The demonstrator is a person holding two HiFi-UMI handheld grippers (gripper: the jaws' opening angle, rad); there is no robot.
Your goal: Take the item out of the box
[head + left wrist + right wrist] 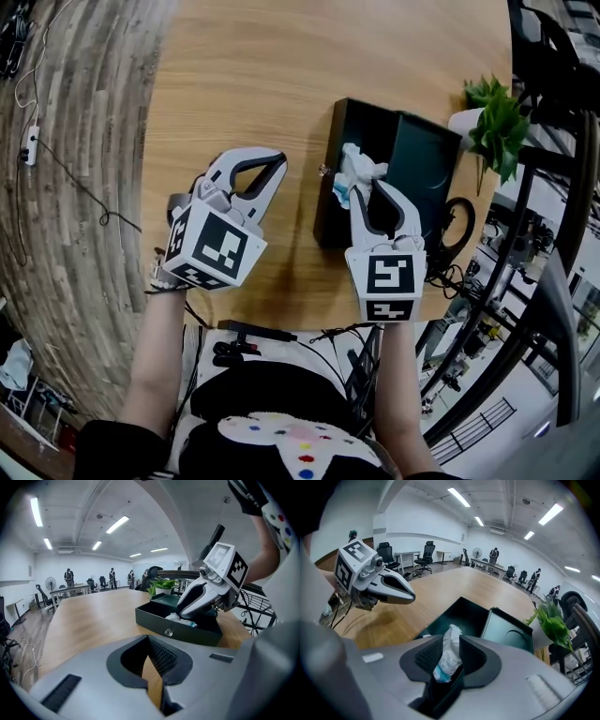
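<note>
**A:** Head view first. How many of each thing does it show?

**B:** One wooden table [244, 84]. One dark green box [328, 220] stands on it with its hinged lid [427, 159] thrown open. There is one potted plant [495, 122] just beyond the lid. One crumpled white-and-blue packet [354, 173] is in view, and two grippers, each with one marker cube.

**A:** Where does the packet sit?

**B:** It sits inside the box, just behind the wall that carries the small round knob [168, 632]. The left gripper view shows it there, and its top pokes above the rim.

**A:** And the person's hands?

**B:** Both forearms reach forward from the bottom of the view. The left gripper [267, 173] slopes down over bare table beside the box, apart from it. Its fingers are clenched together on nothing. The right gripper [370, 187] pitches steeply down into the box's near end. Its jaws are spread wide, and the packet stands between the ribbed pads [427, 658] without being squeezed.
</note>
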